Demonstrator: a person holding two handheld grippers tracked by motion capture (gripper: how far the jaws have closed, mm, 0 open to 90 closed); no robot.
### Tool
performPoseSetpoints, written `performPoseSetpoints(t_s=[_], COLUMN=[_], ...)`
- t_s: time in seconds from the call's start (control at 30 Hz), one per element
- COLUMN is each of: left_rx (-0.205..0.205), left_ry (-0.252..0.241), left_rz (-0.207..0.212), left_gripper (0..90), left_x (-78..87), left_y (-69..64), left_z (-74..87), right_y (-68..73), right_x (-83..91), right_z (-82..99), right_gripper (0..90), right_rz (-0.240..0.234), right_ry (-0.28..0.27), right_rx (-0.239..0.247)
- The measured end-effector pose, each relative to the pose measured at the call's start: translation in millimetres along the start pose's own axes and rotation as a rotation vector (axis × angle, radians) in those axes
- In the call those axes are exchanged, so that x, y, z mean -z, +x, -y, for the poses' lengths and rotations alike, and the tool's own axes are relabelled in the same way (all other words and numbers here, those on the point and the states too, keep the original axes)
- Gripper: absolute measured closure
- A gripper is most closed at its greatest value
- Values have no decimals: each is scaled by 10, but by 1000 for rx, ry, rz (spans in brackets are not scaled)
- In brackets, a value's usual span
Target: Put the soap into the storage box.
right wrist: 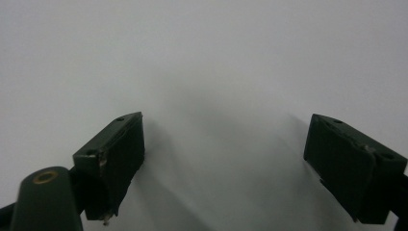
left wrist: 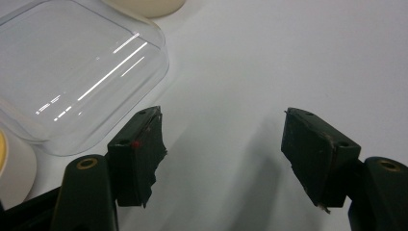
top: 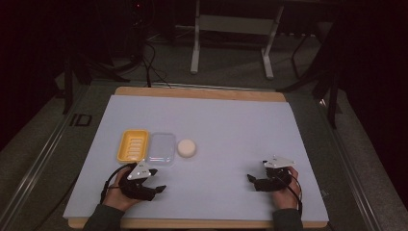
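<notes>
Two grippers held low over the white desk, jaws spread wide and empty.

The left gripper (top: 155, 181) is held near the front-left corner, just before a clear lid (top: 161, 148); a yellow tray (top: 133, 145) and round soap (top: 186, 147) flank it. The right gripper (top: 256, 174) is held towards the front-right corner.

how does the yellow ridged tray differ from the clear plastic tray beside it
The yellow ridged tray is opaque and has raised ribs across its floor; the clear plastic tray is see-through with a smooth floor that catches light streaks in the left gripper view. The yellow one lies at the left, the clear one nearer the round cream soap. Both are rounded rectangles of similar size, side by side and empty.
</notes>
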State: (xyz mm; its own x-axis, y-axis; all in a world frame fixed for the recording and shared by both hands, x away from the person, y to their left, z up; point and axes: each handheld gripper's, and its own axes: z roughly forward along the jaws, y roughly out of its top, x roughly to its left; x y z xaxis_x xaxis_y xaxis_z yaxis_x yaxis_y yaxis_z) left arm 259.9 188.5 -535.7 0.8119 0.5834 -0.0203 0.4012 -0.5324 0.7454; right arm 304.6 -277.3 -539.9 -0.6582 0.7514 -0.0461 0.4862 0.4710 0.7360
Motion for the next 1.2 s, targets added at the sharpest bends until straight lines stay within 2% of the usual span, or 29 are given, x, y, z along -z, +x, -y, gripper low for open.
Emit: performPoseSetpoints(t_s=[0.33,0.47,0.6,0.7,0.8,0.93,1.07,1.2], left_rx=[-21,-33,-64,-93,-111,-138,-175,-192], left_ry=[15,27,44,66,82,96,118,115], left_rz=[6,12,16,16,12,28,27,19], left_gripper=[324,325,328,328,328,327,322,318], left_x=[-31,-50,-49,-66,-72,-71,-78,-71], left_y=[-19,-23,-39,-41,-25,-14,-10,12], left_z=[-35,-59,-120,-168,-223,-316,-411,-492], right_y=[19,45,28,39,57,71,69,73], right_x=[5,33,69,88,82,79,81,83], right_z=[6,20,38,48,46,45,46,47], right_gripper=[136,139,139,139,139,139,140,140], right_rz=[11,41,41,43,51,59,60,59], right_ry=[-9,-38,-81,-99,-94,-94,-96,-97], right_rx=[24,32,9,16,38,51,50,52])
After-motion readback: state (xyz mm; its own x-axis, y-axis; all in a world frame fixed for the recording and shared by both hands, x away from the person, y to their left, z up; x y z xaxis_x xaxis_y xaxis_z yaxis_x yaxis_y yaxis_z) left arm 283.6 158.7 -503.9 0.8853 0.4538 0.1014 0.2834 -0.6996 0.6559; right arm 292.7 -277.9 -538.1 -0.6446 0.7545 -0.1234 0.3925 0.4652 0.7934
